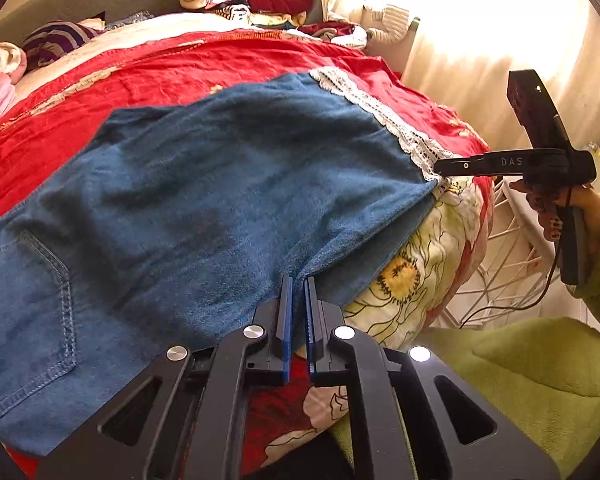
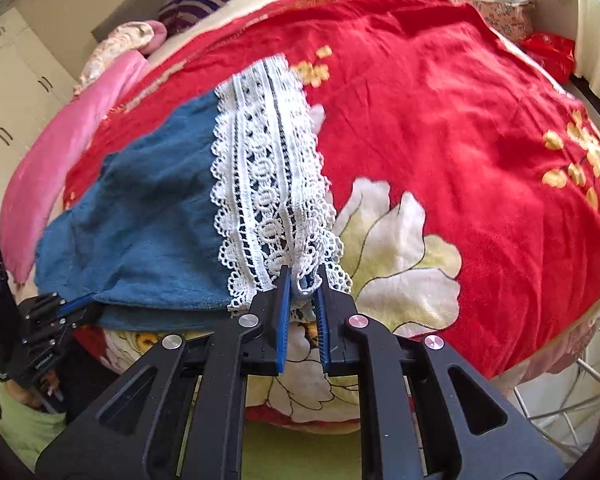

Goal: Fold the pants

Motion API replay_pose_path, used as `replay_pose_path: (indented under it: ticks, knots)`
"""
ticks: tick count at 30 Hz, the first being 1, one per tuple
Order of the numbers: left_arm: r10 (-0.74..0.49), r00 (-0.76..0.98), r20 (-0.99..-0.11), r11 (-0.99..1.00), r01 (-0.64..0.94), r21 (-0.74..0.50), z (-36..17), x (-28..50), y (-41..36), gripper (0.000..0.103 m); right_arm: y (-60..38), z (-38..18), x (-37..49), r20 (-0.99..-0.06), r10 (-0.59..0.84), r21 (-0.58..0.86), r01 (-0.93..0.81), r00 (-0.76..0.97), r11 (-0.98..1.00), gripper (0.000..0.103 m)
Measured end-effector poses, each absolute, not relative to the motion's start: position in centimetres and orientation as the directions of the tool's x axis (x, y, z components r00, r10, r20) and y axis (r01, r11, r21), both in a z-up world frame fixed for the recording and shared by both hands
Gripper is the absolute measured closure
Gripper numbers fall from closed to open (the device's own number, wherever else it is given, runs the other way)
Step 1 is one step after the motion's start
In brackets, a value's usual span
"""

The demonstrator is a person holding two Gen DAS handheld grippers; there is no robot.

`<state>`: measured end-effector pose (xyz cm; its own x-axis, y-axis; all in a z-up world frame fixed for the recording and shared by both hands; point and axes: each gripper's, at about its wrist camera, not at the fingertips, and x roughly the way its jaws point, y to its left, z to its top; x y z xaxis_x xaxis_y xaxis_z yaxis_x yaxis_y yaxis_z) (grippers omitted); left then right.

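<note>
- Blue pants [image 1: 204, 184] lie across my red floral bedspread [image 2: 440, 112], near its front edge.
- My left gripper [image 1: 298, 280] pinches the denim edge; my right gripper [image 2: 303, 276] pinches the lace hem [image 2: 268, 184], both angled downward.

"das" in pale letters on the right gripper [image 1: 440, 169]

Blue denim pants [image 1: 204, 184] with white lace hem [image 2: 268, 184]; red floral bedspread [image 2: 440, 112].
</note>
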<state>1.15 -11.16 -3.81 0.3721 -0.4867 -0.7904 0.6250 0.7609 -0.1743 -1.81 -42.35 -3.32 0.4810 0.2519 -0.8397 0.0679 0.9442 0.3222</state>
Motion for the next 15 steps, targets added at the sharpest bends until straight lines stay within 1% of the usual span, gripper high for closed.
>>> replay_pose_path:
  ticks: [1,2,3,5,6,7,9,10,11,13,15]
  knots:
    - [-0.487,0.372,-0.791,0.761,0.626,-0.174,-3.9,1.1,-11.2,0.098,-42.3,-3.2,-1.9,-0.842,0.247,0.316,0.067,0.480,0.946,0.095]
    - [-0.487,0.374,-0.789,0.761,0.625,-0.173,-3.8,1.1,-11.2,0.098,-42.1,-2.7,-2.1,-0.842,0.233,0.300,0.064,0.486,0.952,0.089]
    - [-0.488,0.377,-0.787,0.761,0.626,-0.172,-3.8,1.1,-11.1,0.098,-42.0,-2.0,-2.2,-0.842,0.200,0.268,0.066,0.501,0.961,0.079]
    - [-0.492,0.381,-0.783,0.756,0.632,-0.168,-3.6,0.9,-11.1,0.098,-41.2,0.2,-3.0,-0.803,0.125,0.178,0.035,0.583,0.983,0.075]
    - [-0.494,0.381,-0.781,0.754,0.636,-0.167,-3.5,0.8,-11.1,0.098,-40.4,1.2,-3.2,-0.775,0.121,0.145,-0.011,0.620,0.989,0.074]
    - [-0.498,0.379,-0.780,0.751,0.639,-0.169,-3.4,0.8,-11.1,0.098,-39.6,1.7,-3.3,-0.761,0.136,0.129,-0.058,0.634,0.990,0.072]
    - [-0.505,0.374,-0.778,0.745,0.644,-0.174,-3.3,0.6,-11.0,0.098,-36.8,2.0,-3.2,-0.760,0.220,0.112,-0.210,0.612,0.971,0.065]
    - [-0.511,0.374,-0.774,0.741,0.648,-0.176,-3.1,0.4,-11.0,0.098,-34.6,1.6,-3.1,-0.770,0.301,0.126,-0.329,0.563,0.936,0.065]
    - [-0.519,0.375,-0.768,0.737,0.651,-0.180,-2.8,0.2,-10.8,0.098,-33.2,1.4,-3.3,-0.776,0.327,0.103,-0.403,0.540,0.909,0.065]
    - [-0.525,0.378,-0.763,0.737,0.651,-0.184,-2.5,-0.1,-10.5,0.098,-29.6,0.5,-4.4,-0.798,0.317,-0.020,-0.549,0.512,0.836,0.065]
    - [-0.528,0.373,-0.763,0.732,0.655,-0.187,-2.5,-0.2,-10.4,0.098,-27.2,-0.6,-5.1,-0.817,0.287,-0.117,-0.631,0.500,0.767,0.065]
